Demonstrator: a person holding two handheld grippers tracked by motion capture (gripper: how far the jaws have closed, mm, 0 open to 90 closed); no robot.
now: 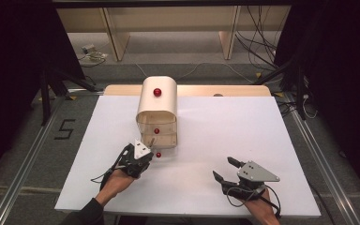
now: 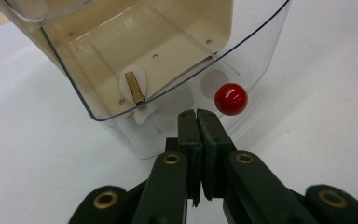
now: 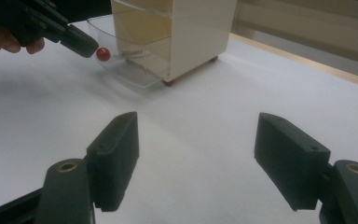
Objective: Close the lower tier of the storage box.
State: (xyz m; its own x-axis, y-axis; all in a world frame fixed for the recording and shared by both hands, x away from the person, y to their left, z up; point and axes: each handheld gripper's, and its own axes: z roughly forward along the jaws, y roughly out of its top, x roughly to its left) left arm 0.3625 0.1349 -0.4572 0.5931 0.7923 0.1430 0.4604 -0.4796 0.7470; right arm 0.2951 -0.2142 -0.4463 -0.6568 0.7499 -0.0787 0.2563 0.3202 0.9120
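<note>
A cream drawer cabinet [image 1: 157, 108] stands at the table's middle back. Its clear bottom drawer [image 2: 98, 100] is pulled out, with a red ball knob [image 2: 231, 99] on its front. A small tan strip on a white disc [image 2: 134, 87] lies inside the drawer. My left gripper [image 2: 198, 114] is shut with nothing between its jaws, its tips just left of the knob and against the drawer's front. In the high view the left gripper [image 1: 149, 154] sits beside that knob [image 1: 158, 154]. My right gripper [image 1: 222, 168] rests open on the white sheet at the front right, its jaws [image 3: 196, 158] wide apart and empty.
Two more red knobs [image 1: 157, 92] [image 1: 156, 131] show on the cabinet's top and middle drawer. A white sheet [image 1: 243, 131] covers the table, and a wooden edge [image 1: 225, 90] runs along the back. Dark stands and cables lie beyond the table.
</note>
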